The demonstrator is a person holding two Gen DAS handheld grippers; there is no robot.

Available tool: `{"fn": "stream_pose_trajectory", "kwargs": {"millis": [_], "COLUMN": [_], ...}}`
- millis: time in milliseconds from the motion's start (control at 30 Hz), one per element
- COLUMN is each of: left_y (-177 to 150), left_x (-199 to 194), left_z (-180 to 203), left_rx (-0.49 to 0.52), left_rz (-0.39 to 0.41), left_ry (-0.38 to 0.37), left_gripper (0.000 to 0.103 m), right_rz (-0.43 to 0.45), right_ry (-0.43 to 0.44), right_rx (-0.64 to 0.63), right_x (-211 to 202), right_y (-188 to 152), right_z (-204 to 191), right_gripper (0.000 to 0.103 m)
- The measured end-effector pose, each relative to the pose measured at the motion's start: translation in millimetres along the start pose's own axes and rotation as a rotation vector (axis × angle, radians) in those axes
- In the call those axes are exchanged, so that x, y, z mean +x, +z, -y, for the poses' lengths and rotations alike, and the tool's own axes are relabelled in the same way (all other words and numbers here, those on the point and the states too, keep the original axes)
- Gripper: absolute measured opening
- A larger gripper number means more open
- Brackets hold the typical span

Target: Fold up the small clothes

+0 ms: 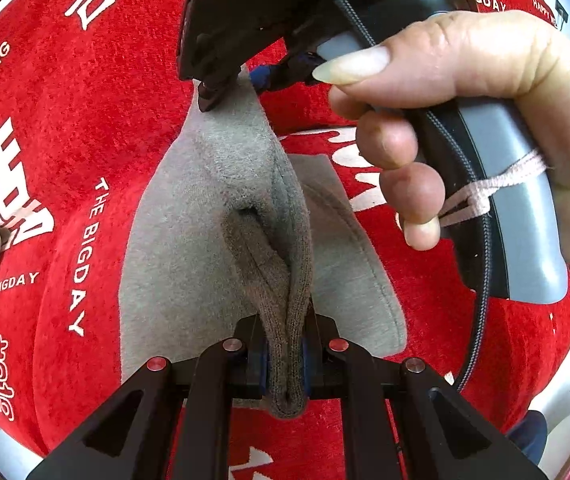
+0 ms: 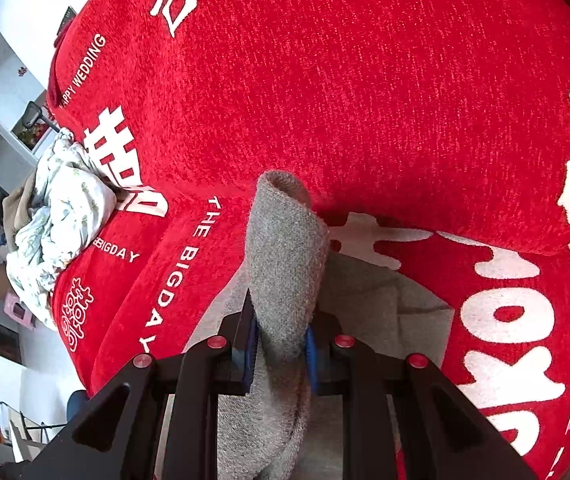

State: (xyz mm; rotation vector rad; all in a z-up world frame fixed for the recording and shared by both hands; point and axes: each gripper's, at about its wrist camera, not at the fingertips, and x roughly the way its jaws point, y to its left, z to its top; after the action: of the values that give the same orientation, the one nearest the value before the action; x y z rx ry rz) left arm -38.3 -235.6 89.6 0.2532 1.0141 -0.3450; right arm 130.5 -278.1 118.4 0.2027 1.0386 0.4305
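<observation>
My left gripper (image 1: 285, 360) has its jaws pinched tight on a bunched ribbed edge of the grey garment (image 1: 189, 240), and my right gripper (image 2: 281, 344) is clamped on another edge of the same cloth, which stands up between its jaws as a rolled fold. In the left view the right gripper sits ahead of my left jaws, held in the person's right hand (image 1: 465, 92), with the garment stretched between the two. Below that span the rest of the cloth rests on the red bedspread (image 2: 365, 100), which carries white lettering.

I judge the fabric light, soft and limp, a thick fleecy knit that sags wherever I do not hold it and bunches easily in the pinch. It should not slip much, being fuzzy, but a thick wad could work loose. Hems and corners are the places to take hold, so the layers hang even for the fold.

Away to the left of my right jaws lies a crumpled pale patterned cloth (image 2: 61, 208), well apart from the work.
</observation>
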Motion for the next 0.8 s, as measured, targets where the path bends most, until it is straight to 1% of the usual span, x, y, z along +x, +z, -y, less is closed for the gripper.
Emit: {"fn": "stream_pose_trajectory", "kwargs": {"millis": [133,267,333,533,667,800], "left_y": [2,3,3,6,6,4], "left_x": [3,1,2,7,8,17], "left_z": [6,20,27,34,42,47], "left_rx": [0.014,0.045,0.06,0.066,0.083,0.1], "left_rz": [-0.004,0.018,0.025,0.011,0.009,-0.014], "left_ry": [0.024,0.103,0.125,0.122,0.128,0.131], "left_gripper": [0.012,0.012,0.012,0.012,0.012,0.012], "right_rz": [0.005,0.012,0.015,0.022,0.039,0.037], "right_ry": [0.007,0.016,0.018,0.023,0.045,0.054], "right_rx": [0.001,0.002,0.002,0.005,0.017,0.039], "right_x": [-1,-1,-1,-2,-4,0], "right_y": [-1,-1,-2,-4,-8,-14], "right_z": [7,12,14,21,30,42], "right_gripper": [0.021,0.021,0.021,0.021,0.021,0.021]}}
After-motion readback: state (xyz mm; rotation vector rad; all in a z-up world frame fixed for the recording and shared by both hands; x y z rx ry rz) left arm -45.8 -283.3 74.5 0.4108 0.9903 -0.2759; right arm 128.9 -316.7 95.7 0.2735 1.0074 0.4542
